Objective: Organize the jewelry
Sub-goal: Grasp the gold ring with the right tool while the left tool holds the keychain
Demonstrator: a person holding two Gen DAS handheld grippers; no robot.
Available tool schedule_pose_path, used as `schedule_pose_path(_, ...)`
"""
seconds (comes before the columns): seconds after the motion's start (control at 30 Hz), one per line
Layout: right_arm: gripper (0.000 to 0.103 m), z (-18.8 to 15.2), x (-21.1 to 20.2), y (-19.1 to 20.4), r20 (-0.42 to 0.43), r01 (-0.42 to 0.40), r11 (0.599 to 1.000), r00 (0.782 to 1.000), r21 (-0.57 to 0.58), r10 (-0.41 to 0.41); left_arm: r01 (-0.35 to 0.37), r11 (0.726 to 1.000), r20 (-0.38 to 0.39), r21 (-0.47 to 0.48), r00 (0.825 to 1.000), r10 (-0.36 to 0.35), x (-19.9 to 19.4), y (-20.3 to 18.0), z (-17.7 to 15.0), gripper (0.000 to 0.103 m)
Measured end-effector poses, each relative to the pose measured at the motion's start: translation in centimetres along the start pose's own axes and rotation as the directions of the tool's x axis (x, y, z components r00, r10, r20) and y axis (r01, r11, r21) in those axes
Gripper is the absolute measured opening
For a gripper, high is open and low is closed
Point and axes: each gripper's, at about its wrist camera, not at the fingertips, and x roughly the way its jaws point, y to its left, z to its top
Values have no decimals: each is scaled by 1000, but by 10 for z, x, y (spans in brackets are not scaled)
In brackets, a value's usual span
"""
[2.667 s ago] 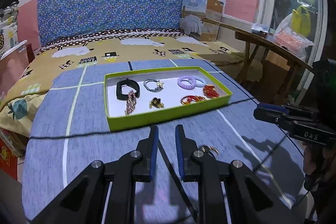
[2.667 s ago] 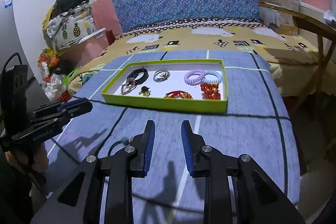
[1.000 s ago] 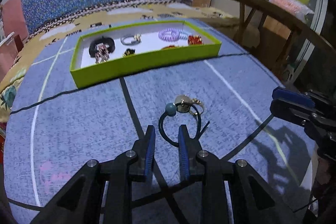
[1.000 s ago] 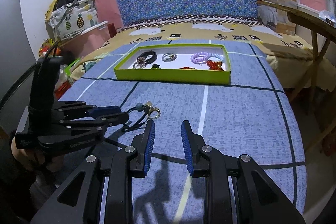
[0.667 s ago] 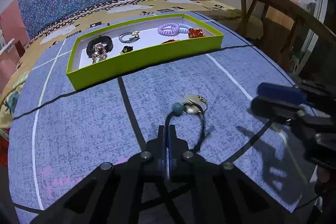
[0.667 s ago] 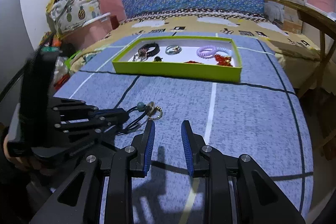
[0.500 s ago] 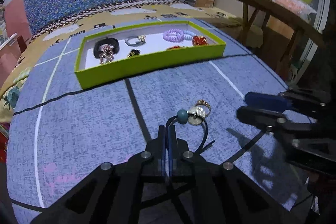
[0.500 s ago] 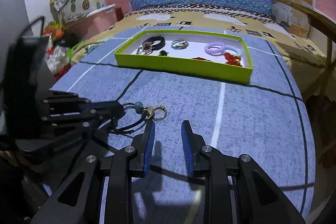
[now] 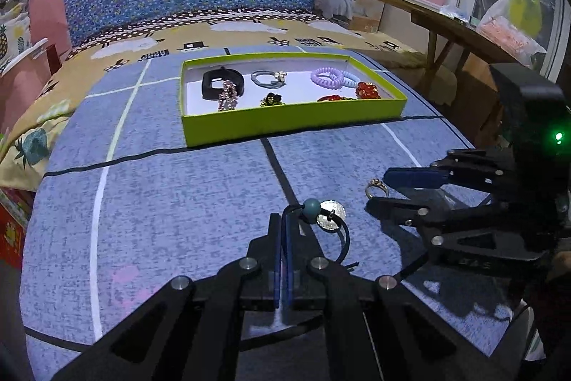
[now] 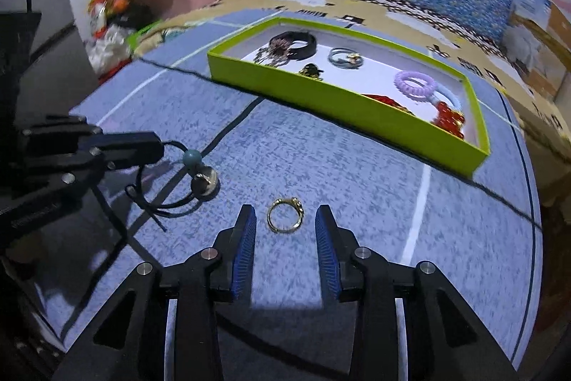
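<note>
Right gripper point(image 10: 285, 231), jaws just widened, brackets the gold ring point(image 10: 285, 220) lying flat on the surface, nothing gripped. Left gripper point(image 9: 283, 238), beside it, is clamped on the black cord bracelet point(image 9: 321, 220). Green tray point(image 10: 357, 109) lies beyond the ring.

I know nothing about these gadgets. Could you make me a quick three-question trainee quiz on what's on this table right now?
1. True or false: the small gold ring lies on the blue cloth between the open right gripper's fingers, untouched.
2. What does the left gripper pinch?
A. black cord bracelet with teal bead and silver charm
B. purple coil hair tie
C. red bead cluster
3. Fill in: the sorted jewellery sits in a shallow ____-coloured tray.

Key: 1 true; 2 A; 3 lime green.
</note>
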Motion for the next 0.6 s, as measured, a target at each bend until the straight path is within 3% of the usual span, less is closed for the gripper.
schedule_pose_path(0.17, 36, 3, 3, 1, -10, -20, 1000, 1000, -19, 20, 8, 1000, 4, -8, 1000, -8, -2, 2, 0, 2)
schedule_pose_path(0.23, 22, 1, 3, 1, -9, -27, 1000, 1000, -11, 27, 9, 1000, 7, -8, 1000, -9, -3, 3, 0, 2)
schedule_pose_path(0.6, 22, -4, -15, -1, 51, -9, 998, 999, 55, 6, 30, 1000, 44, -2, 999, -30, -14, 0, 5, 2)
